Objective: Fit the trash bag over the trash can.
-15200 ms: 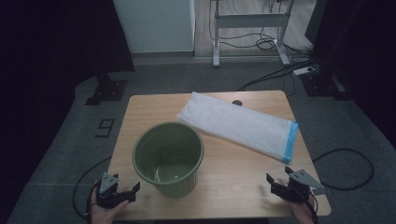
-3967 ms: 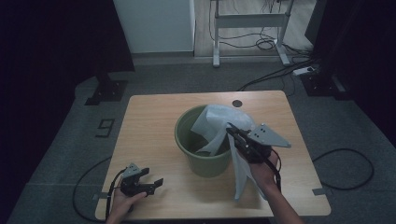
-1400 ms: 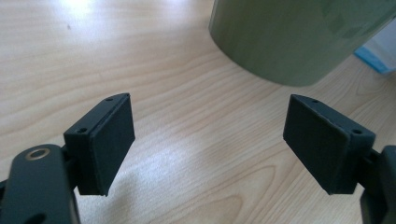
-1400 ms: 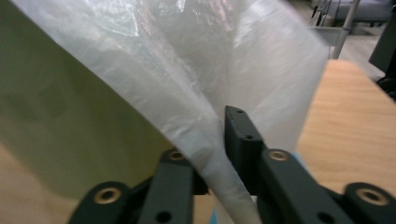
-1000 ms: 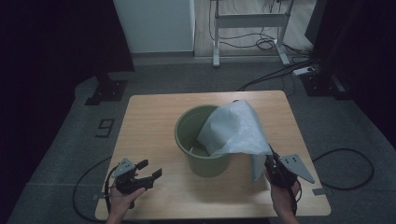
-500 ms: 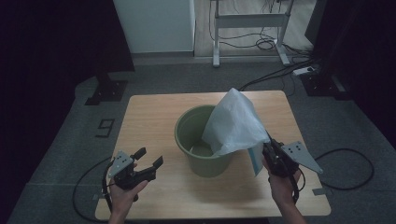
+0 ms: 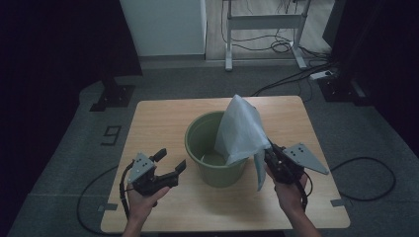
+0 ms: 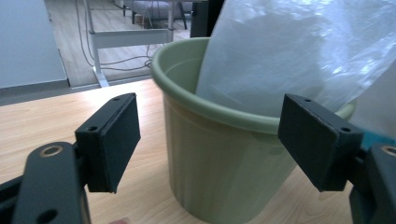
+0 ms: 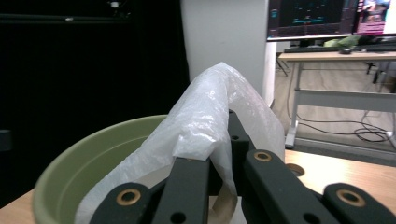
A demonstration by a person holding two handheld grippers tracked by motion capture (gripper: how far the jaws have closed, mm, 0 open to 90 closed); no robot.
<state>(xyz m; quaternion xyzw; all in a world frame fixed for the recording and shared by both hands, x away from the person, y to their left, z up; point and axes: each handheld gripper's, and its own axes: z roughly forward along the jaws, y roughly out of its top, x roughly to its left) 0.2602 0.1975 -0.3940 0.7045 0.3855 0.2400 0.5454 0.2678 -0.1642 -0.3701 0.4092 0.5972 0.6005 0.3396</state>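
Bag (image 7: 240,131) of thin, translucent white plastic is seen draped partly inside the green bin (image 7: 213,170), its lower part hanging into the opening while a peak is lifted above the rim and a strip with a blue edge trails down outside the bin wall. It is judged very light, limp and slippery: no shape is kept by it, creases form wherever it is pulled, and a pinched layer could slide out or tear if tugged hard. A fold of it is clamped between the closed jaws of the right gripper (image 9: 219,154), near the bin's right side. The mouth edge is judged the best place to be gripped, since the film there can be spread and turned over the rim. The left gripper (image 8: 210,140) is held with its jaws spread wide and nothing between them, facing the bin wall just below the rim. The bin stands upright in the middle of the wooden bench (image 7: 158,118).
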